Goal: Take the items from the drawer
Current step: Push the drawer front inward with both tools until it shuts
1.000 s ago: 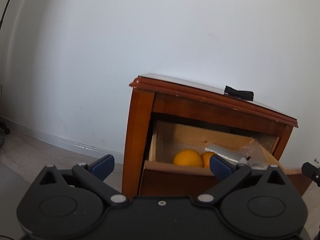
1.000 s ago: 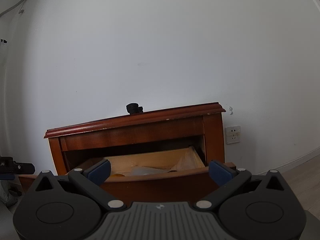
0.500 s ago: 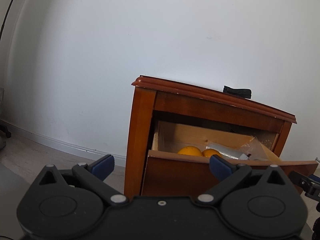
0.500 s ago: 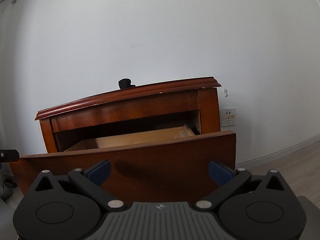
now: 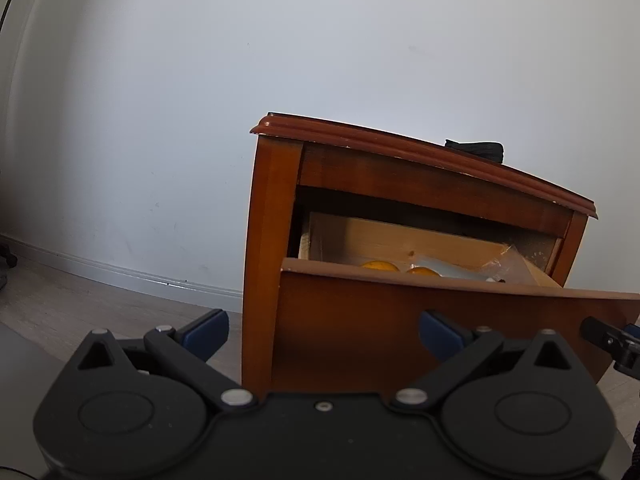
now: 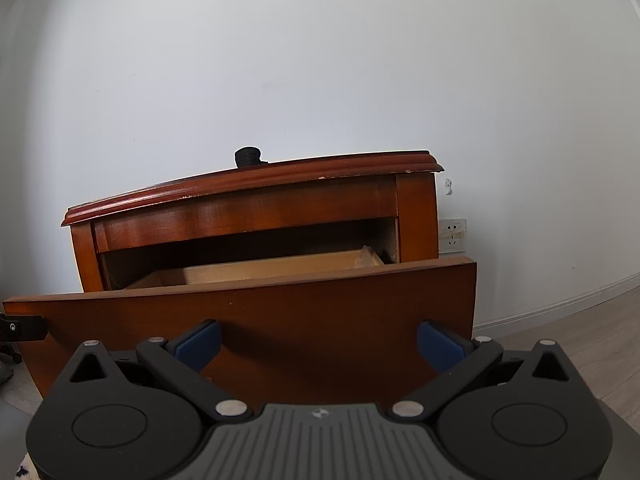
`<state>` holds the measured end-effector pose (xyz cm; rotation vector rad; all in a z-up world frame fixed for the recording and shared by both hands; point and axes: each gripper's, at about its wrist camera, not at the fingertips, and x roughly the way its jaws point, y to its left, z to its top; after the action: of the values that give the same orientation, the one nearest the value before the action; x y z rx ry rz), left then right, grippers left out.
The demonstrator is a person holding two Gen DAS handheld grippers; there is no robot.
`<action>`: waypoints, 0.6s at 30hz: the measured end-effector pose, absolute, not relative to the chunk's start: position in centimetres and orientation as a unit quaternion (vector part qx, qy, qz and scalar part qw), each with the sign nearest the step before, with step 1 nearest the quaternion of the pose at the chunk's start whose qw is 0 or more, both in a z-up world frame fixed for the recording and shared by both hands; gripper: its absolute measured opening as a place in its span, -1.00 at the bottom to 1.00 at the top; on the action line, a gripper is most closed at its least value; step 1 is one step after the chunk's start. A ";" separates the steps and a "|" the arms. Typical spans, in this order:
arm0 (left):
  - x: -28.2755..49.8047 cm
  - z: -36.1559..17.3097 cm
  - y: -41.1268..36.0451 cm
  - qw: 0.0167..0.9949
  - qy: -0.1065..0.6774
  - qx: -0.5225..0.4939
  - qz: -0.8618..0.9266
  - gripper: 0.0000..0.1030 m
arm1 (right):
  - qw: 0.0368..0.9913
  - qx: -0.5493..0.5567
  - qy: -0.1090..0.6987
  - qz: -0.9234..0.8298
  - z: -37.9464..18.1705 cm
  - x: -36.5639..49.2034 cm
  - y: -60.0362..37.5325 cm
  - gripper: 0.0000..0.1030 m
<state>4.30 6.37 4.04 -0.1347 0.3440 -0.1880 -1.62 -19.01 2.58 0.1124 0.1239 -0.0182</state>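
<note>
- Both views are sinking lower over the last second — the drawer (image 6: 256, 320) front is now hiding most of what lies inside.
- Two oranges (image 5: 380, 266) are just peeking over its rim beside clear plastic wrap (image 5: 500, 266).
- Left tool (image 5: 322, 330) and right tool (image 6: 318, 340) are both gaping, gripping nothing — the picking is likely starting with a lift back up.

Left wrist: low, close, faces the nightstand (image 5: 276, 208) from its left.
Right wrist: low, close, faces the drawer front (image 6: 280, 312).
Shared: the drawer.
</note>
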 end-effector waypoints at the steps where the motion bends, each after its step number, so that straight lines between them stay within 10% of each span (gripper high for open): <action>1: 4.4 4.0 6.4 0.979 0.171 -0.068 -0.093 0.99 | 0.996 0.056 0.062 -0.009 2.6 -1.6 -19.0 1.00; 18: 6.8 4.5 5.5 0.977 0.169 -0.080 -0.101 0.99 | 0.995 0.067 0.068 -0.009 2.9 1.0 -19.3 1.00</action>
<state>6.82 5.51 4.45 -0.1607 0.3396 -0.2039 0.98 -19.31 2.94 0.1339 0.1352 -0.0173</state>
